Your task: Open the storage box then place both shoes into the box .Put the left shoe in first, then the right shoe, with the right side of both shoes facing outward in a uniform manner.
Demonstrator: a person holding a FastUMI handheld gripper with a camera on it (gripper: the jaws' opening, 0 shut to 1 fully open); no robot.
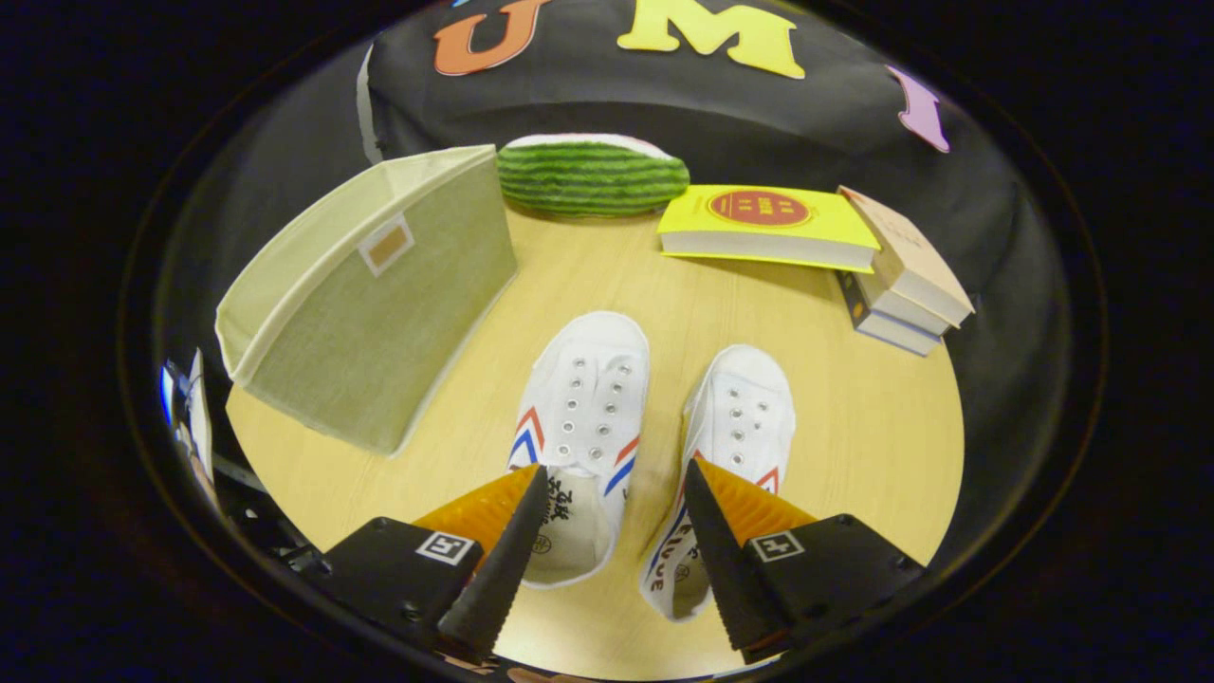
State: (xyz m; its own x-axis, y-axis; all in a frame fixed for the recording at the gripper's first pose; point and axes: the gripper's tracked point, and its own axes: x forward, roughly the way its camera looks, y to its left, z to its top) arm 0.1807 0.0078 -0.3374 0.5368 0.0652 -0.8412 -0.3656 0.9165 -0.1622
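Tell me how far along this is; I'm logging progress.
Early. The box stands open on the table, with no shoe seen in it. The gripper is open over the left shoe and right shoe, holding nothing. Both shoes remain to be placed.

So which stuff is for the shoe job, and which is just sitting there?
For the job: storage box, left shoe, right shoe, and the open gripper above the shoes.
Just lying about: watermelon pillow, yellow book, stack of books.
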